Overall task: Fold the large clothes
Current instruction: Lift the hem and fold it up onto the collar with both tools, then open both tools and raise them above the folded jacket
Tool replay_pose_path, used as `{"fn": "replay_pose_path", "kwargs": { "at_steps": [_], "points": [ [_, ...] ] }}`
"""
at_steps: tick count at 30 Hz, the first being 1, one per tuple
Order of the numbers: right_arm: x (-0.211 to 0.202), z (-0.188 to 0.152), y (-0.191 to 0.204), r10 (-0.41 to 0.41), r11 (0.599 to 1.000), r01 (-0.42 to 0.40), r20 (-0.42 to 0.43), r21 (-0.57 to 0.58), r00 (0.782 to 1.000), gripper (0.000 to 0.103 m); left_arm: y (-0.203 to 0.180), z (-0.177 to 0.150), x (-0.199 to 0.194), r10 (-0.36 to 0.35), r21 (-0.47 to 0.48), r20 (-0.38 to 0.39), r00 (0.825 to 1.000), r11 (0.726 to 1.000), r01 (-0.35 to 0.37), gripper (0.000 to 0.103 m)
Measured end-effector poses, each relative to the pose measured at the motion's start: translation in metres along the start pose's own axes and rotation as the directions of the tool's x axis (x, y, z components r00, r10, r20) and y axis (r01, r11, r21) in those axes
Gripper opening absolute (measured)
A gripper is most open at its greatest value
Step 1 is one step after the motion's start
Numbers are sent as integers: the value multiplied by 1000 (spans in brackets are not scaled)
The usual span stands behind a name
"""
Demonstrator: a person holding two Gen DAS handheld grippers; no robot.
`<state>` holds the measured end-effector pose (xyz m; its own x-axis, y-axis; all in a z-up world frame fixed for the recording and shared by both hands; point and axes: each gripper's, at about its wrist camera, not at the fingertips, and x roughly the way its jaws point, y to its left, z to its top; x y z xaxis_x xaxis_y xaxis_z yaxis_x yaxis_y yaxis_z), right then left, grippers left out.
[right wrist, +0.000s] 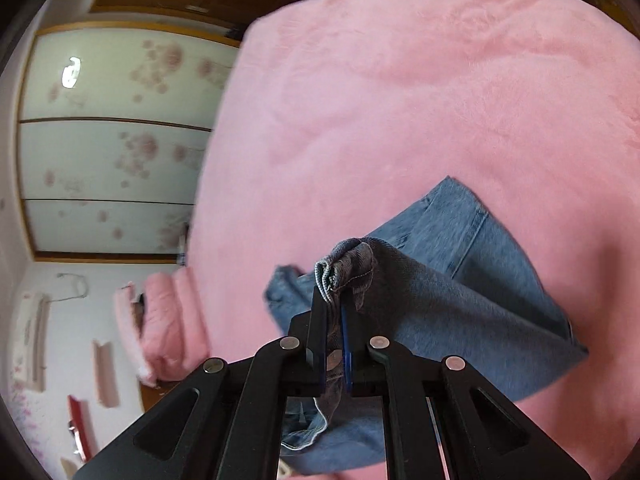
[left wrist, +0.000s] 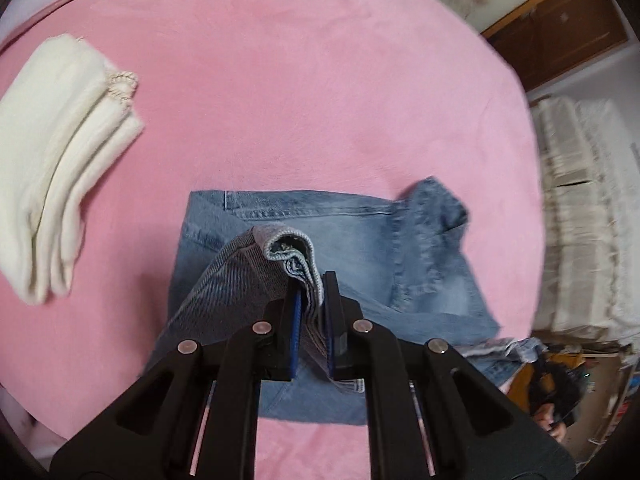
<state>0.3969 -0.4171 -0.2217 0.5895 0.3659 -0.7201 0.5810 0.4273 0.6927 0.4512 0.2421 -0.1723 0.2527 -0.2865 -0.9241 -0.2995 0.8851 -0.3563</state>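
You have one pair of jeans (left wrist: pixel 360 224) on the pink blanket (left wrist: pixel 300 80), lying at the 6 o'clock part of the left wrist view, partly folded with a lifted edge raised over the flat part. Your left gripper (left wrist: pixel 310 292) has its jaws pressed onto a bunched hem of the denim; your right gripper (right wrist: pixel 334 312) likewise pinches a second bunched edge, seen at 6 o'clock in its own view. Two grippers, two pinch points, one garment. One folded cream cloth (left wrist: pixel 60 160) lies at 9 o'clock, well apart from the jeans; it shows about four layers, though blur makes that count uncertain. A patterned cupboard (right wrist: pixel 112 140) stands at 9 o'clock in the right view.
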Motion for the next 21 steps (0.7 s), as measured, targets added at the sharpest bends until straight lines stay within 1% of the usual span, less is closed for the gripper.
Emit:
{"fn": "replay_pose_path", "kwargs": {
  "at_steps": [3, 6, 7, 8, 10, 11, 12, 13, 14, 16, 19, 21],
  "points": [
    [29, 12, 0, -62, 998, 62, -33, -4, 998, 4, 0, 10, 24, 43, -20, -42, 998, 999, -44, 8],
    [43, 13, 3, -123, 992, 120, -70, -42, 990, 6, -6, 8, 26, 92, -14, -36, 995, 996, -93, 11],
    [44, 15, 8, -135, 989, 130, -79, -66, 988, 7, -10, 6, 22, 107, -4, -24, 994, 994, -107, 14],
    [45, 18, 12, -140, 987, 132, -83, -94, 987, 8, -15, 3, 14, 113, 9, 0, 994, 994, -113, 21],
    [38, 24, 20, -119, 983, 110, -55, -148, 991, 8, -25, -8, -8, 111, 31, 69, 991, 993, -114, 24],
    [30, 26, 23, -105, 979, 96, -42, -181, 994, 8, -30, -14, -20, 117, 38, 103, 988, 992, -122, 30],
    [25, 30, 27, -96, 974, 86, -39, -208, 995, 8, -37, -25, -34, 127, 38, 136, 983, 990, -133, 36],
    [19, 34, 30, -95, 967, 80, -49, -242, 994, 8, -41, -34, -44, 131, 35, 158, 979, 990, -138, 48],
    [16, 37, 31, -95, 962, 76, -58, -264, 994, 8, -45, -45, -53, 138, 28, 178, 974, 989, -145, 54],
    [5, 38, 31, -88, 953, 59, -87, -298, 992, 8, -52, -74, -70, 163, 5, 210, 964, 986, -168, 55],
    [-15, 31, 26, -62, 944, 14, -138, -328, 989, 8, -63, -121, -85, 201, -24, 217, 955, 979, -200, 55],
    [-27, 20, 21, -77, 933, 9, -175, -360, 982, 8, -70, -160, -95, 219, -43, 223, 950, 976, -215, 55]
  ]
}}
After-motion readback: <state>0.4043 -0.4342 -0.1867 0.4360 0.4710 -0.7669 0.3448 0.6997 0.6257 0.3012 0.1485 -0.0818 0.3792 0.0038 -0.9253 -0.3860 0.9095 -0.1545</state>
